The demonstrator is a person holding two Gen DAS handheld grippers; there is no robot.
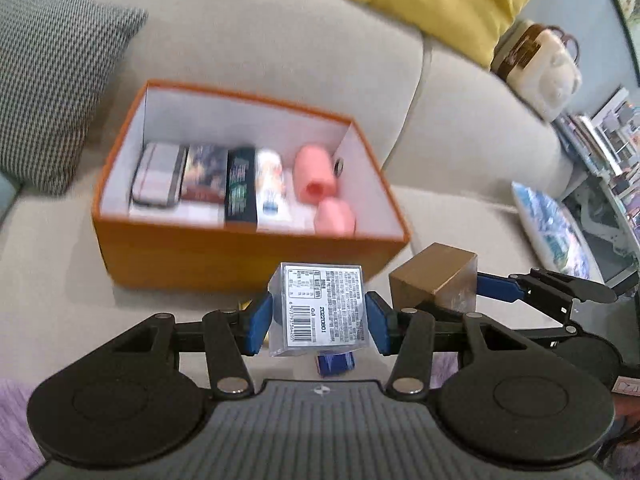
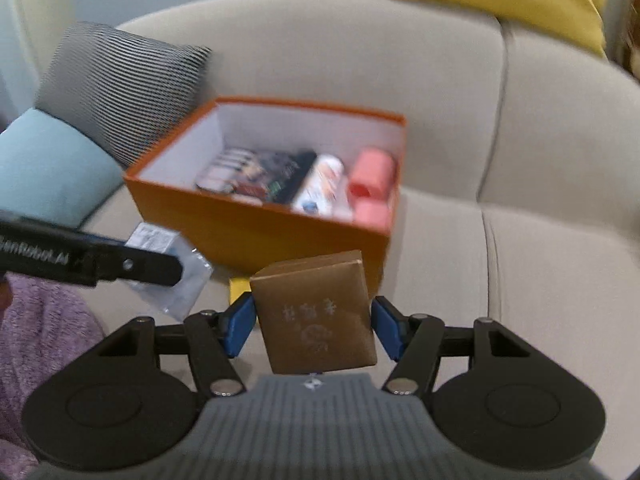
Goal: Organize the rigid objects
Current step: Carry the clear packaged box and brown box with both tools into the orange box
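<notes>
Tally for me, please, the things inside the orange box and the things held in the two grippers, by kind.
In the orange box:
Flat packs and tins standing in a row: 4
Pink rolls: 2
Held in the grippers:
Clear box with a barcode label, in the left gripper: 1
Brown box, in the right gripper: 1
Total: 8

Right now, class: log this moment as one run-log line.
left gripper: shut on clear box | right gripper: shut on brown box | orange box: part-filled
</notes>
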